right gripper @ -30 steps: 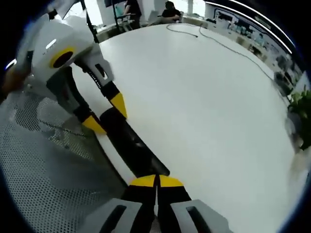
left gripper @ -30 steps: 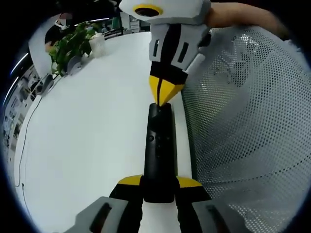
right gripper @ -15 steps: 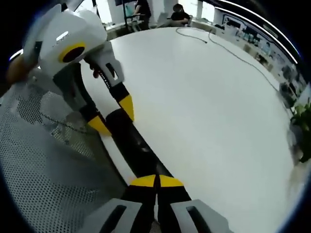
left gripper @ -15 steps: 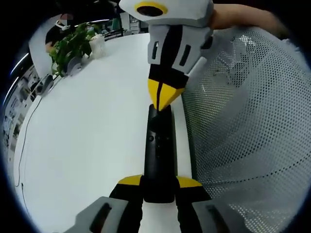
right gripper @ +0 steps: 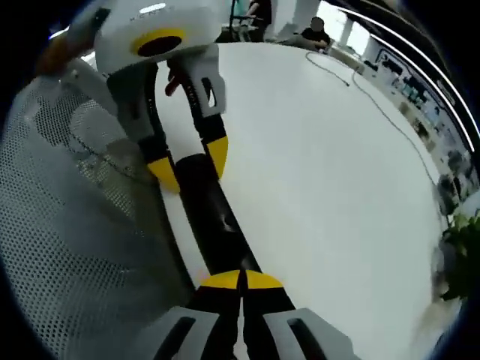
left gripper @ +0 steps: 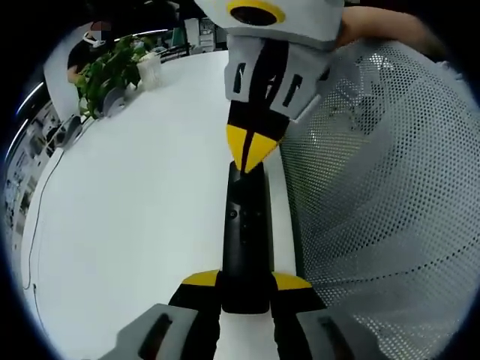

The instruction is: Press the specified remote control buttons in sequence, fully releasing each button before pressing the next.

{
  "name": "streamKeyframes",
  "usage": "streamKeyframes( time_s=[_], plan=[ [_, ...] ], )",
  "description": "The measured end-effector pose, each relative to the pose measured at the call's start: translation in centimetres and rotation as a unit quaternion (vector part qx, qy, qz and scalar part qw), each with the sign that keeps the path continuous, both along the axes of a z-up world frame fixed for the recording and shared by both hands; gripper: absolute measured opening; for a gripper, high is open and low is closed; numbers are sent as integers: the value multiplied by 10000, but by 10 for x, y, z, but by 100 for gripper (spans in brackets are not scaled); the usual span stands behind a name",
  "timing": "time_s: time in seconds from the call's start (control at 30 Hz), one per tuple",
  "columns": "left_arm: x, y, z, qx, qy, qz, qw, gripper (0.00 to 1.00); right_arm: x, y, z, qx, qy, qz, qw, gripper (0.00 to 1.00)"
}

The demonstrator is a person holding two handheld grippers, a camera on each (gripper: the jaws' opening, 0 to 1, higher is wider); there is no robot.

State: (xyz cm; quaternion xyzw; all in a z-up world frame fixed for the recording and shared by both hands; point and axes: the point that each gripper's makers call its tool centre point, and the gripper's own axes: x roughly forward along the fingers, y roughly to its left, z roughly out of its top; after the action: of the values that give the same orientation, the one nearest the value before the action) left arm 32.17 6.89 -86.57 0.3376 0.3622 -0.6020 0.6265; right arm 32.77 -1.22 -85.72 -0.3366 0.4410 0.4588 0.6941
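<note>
Here, in the left gripper view, the left gripper [left gripper: 245,283] clamps its two yellow-tipped jaws on the near end of a slim black remote control [left gripper: 246,232], one jaw on each long side. The remote lies along the edge of a white table [left gripper: 135,210], its length running away from the camera. At its far end the right gripper [left gripper: 249,147] enters from above, jaws brought together into a single yellow point whose tip meets the upper face of the remote. A grey perforated mesh surface [left gripper: 382,195] lies just beside the table edge on the right, and a potted plant [left gripper: 109,71] stands well apart on the far left of the tabletop, with a thin cable [left gripper: 34,225] trailing along the table's left side. In the right gripper view, the right gripper [right gripper: 241,280] shows its jaws pressed together with no gap, their tips resting on the remote control [right gripper: 214,221]; the left gripper [right gripper: 187,161] grips the remote's opposite end, and the white table [right gripper: 322,187] extends beyond toward seated people in the background.
</note>
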Motion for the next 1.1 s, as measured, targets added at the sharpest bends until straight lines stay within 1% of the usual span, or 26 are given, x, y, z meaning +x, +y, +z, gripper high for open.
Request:
streamKeyframes(
  time_s=[0.1, 0.13, 0.2, 0.27, 0.33, 0.37, 0.47, 0.63, 0.73, 0.77, 0.9, 1.1],
  plan=[
    [0, 0, 0, -1, 2, 9, 10000, 25, 2, -1, 0, 188, 99, -201, 9996, 0],
    [0, 0, 0, -1, -2, 7, 10000, 25, 1, -1, 1, 301, 217, -374, 9986, 0],
    [0, 0, 0, -2, -5, 8, 10000, 25, 3, -1, 2, 245, 273, -301, 9989, 0],
    [0, 0, 0, -9, -9, 10, 10000, 25, 7, 4, 6, 313, 114, -254, 9991, 0],
    [0, 0, 0, -18, -7, 11, 10000, 25, 5, 11, 9, 551, 240, -378, 9975, 0],
    [0, 0, 0, -25, -3, 16, 10000, 25, 3, 10, 8, 571, 300, -384, 9972, 0],
    [0, 0, 0, -21, -1, 4, 10000, 25, 1, 7, 5, 427, 265, -223, 9985, 0],
    [0, 0, 0, -6, -2, -12, 10000, 25, 1, 11, 4, 541, 345, -253, 9976, 0],
    [0, 0, 0, -15, 2, -4, 10000, 25, -3, 13, 1, 467, 369, -128, 9981, 0],
    [0, 0, 0, -15, 2, -7, 10000, 25, -2, 12, 1, 445, 334, -112, 9984, 0],
    [0, 0, 0, -22, 0, -5, 10000, 25, -2, 12, 2, 465, 351, -103, 9982, 0],
    [0, 0, 0, -25, -7, -17, 10000, 25, -5, 12, 1, 335, 276, 191, 9989, 0]
  ],
)
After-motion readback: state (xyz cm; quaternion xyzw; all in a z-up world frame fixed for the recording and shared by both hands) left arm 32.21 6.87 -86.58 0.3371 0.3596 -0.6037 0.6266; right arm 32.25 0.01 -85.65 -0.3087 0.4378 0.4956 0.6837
